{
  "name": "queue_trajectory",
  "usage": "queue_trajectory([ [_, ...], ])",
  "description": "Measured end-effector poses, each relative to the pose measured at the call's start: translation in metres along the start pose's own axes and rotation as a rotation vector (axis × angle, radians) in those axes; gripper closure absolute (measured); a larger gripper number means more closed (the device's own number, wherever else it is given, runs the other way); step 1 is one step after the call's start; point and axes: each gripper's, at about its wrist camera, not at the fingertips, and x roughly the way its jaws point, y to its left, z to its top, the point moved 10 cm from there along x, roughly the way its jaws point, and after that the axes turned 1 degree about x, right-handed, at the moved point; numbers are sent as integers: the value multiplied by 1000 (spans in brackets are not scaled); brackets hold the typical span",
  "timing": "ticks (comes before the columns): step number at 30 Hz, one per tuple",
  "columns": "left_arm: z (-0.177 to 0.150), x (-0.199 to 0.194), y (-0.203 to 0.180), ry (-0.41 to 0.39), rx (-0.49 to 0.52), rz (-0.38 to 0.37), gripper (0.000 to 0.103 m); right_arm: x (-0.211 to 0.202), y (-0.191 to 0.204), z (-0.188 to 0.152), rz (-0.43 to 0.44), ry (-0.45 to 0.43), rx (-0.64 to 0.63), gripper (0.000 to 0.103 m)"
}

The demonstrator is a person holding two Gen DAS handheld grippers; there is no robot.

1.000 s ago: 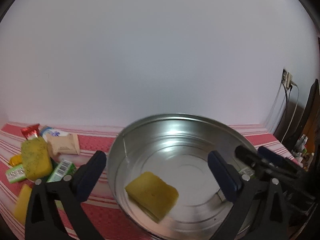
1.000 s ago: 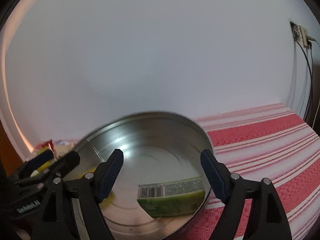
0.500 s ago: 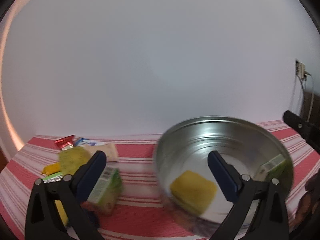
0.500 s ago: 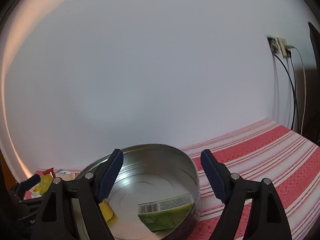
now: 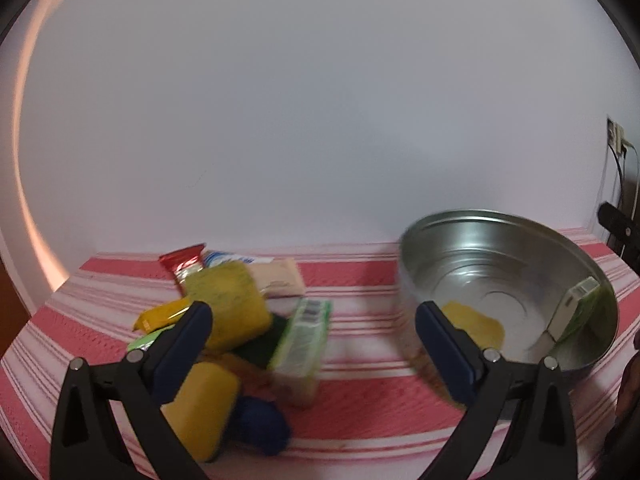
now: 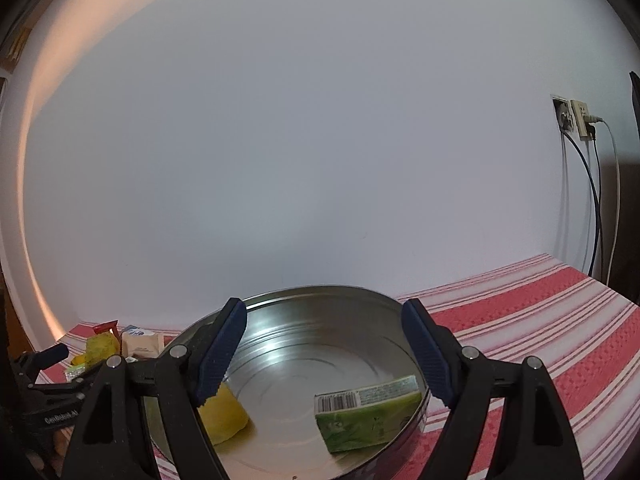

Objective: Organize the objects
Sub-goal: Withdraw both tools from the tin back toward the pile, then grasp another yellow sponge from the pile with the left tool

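The left gripper (image 5: 312, 340) hangs with its blue pads apart and nothing between them, framing the loose pile at the lower left of the left wrist view: a yellow-green sponge (image 5: 228, 308), a green-and-white packet (image 5: 302, 340) beside it, a yellow bar (image 5: 200, 408) nearest the lens, a dark blue lump (image 5: 260, 420) that is too blurred to name, and a red-ended wrapper (image 5: 182, 258) and a beige packet (image 5: 280, 284) further back on the red-striped cloth (image 5: 360, 412). The metal basin (image 5: 508, 220) sits at the right of that frame, apart from the pile. The right gripper (image 6: 324, 356) is likewise spread and empty, looking into the basin, where a yellow sponge (image 6: 224, 416) lies at lower left and a green box (image 6: 368, 412) with a barcode leans at lower right. Judging by this, the step in hand is fetching the next item with the left tool. That calls for lowering onto one piece on top of the heap, the yellow-green sponge or the green-and-white packet, squaring the pads to it before closing, then carrying it to the basin.
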Motion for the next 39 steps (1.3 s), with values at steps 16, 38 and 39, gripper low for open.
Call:
queue_trajectory([
  [16, -41, 6, 70, 180, -56, -60, 0, -14, 62, -23, 115, 23, -100, 21],
  [38, -69, 22, 84, 339, -77, -137, 50, -29, 133, -53, 308, 133, -166, 21],
  [39, -68, 21, 84, 341, -75, -141, 50, -28, 134, -53, 306, 137, -171, 21],
])
